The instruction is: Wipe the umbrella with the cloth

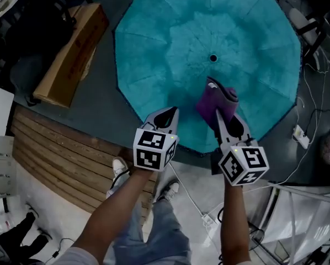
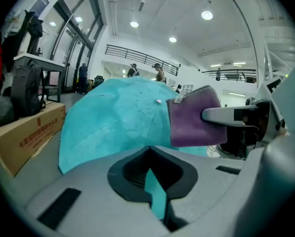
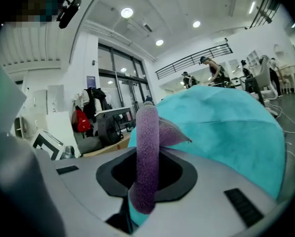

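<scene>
Left gripper (image 1: pixel 166 115) is pinching the teal umbrella's (image 1: pixel 170 43) near rim, jaws drawn to a slit | right gripper (image 1: pixel 220 116) is clamping a folded purple cloth (image 1: pixel 214 98), hanging over the canopy between rim and centre tip (image 1: pixel 213 58) | step: likely wiping this panel | next: sweeping outward, pressing lightly.

Umbrella (image 1: pixel 170 32): teal cloth, matt, faintly mottled.
Cloth (image 1: pixel 214 102): purple, thick fuzzy pile, matt.
Left hand-held gripper (image 1: pixel 166 115) and right hand-held gripper (image 1: pixel 223 112): smooth grey plastic shells, dull sheen.
Left of umbrella: cardboard box (image 1: pixel 71 54), brown, matt; wooden slats (image 1: pixel 54 153), bare, unpolished.
</scene>
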`<state>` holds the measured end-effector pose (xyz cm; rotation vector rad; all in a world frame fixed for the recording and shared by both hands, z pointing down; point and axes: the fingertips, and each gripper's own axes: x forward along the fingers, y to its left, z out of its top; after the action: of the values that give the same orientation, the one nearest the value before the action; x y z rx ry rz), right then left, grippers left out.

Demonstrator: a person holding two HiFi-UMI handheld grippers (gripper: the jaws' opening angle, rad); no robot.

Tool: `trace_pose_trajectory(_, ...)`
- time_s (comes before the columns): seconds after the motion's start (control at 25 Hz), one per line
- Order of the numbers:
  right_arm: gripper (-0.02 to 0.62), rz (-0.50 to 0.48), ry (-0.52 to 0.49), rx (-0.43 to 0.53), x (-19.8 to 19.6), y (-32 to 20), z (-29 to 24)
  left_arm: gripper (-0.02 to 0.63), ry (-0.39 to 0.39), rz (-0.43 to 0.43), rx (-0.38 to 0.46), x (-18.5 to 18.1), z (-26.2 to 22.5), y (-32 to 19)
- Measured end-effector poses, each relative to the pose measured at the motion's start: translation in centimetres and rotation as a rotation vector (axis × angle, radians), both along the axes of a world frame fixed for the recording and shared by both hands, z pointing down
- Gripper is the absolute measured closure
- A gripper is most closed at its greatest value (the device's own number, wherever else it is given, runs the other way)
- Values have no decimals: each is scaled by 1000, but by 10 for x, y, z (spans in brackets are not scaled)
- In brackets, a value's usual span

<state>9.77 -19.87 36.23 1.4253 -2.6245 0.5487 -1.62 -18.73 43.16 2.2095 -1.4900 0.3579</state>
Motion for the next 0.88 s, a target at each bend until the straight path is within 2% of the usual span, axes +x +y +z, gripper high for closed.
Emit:
trace_pose_trajectory(0.28, 523, -203, 25, -40, -139, 8, 45, 601, 1, -138, -26, -104, 29, 16)
trace_pose_trajectory(0.52, 523, -297, 135, -90, -237, 19, 118, 603, -17, -204, -55, -185, 61, 28)
trace_pose_trajectory(0.68, 523, -341, 193, -120, -281, 20, 163, 603, -9, -200, -65, -214, 78, 27)
trace_pose_trajectory(0.88, 523, -354, 263, -163, -305, 19, 202, 603, 11, -188, -80, -228, 92, 26)
